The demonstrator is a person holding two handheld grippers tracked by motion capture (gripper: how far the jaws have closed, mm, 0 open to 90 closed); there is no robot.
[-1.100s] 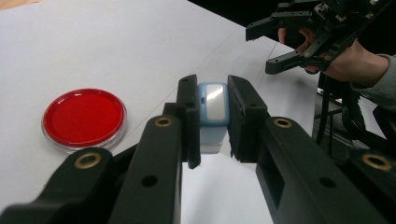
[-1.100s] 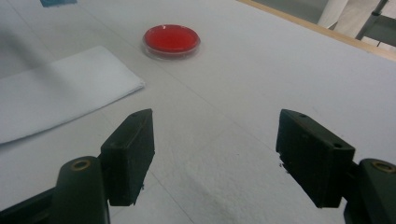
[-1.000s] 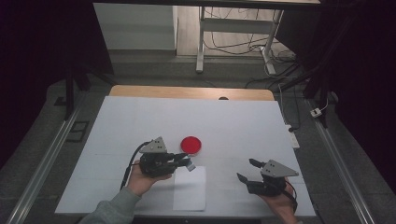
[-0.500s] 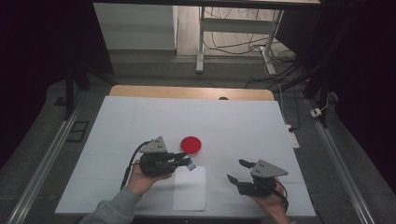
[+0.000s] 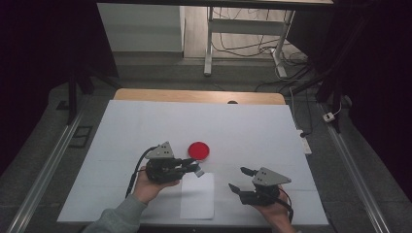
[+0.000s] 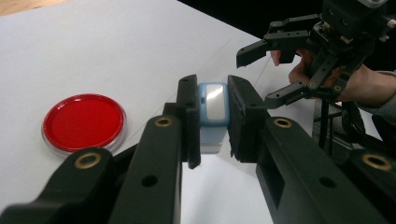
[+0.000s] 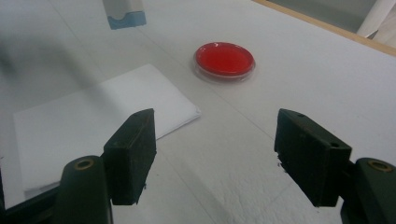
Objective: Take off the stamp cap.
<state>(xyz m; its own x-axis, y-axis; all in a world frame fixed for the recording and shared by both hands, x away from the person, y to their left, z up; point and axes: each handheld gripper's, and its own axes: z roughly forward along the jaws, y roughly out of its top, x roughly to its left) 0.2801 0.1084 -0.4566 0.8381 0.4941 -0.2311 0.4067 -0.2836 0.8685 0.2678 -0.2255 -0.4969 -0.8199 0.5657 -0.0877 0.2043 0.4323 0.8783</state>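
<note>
My left gripper [image 5: 193, 168] is shut on a small blue-and-white block [image 6: 213, 109], held just above the near middle of the white table. The block [image 5: 198, 171] hangs over the far edge of a folded white sheet [image 5: 198, 195]. A red round dish [image 5: 198, 150] lies flat just beyond the left gripper, and at the left [image 6: 84, 122] in the left gripper view. To the right of the sheet, my right gripper [image 5: 239, 178] is open and holds nothing. Its jaws [image 7: 219, 156] stand wide apart, pointing toward the sheet's corner [image 7: 93, 135] and the dish [image 7: 225, 60].
The white table top [image 5: 252, 131] has a wooden strip along its far edge [image 5: 194, 95]. Metal rails [image 5: 43, 167] run down both sides of the table. A table frame and cables [image 5: 243, 43] stand on the floor beyond.
My right gripper has slid left across the table toward the folded sheet, jaws still wide. The left gripper and its block have stayed in place.
</note>
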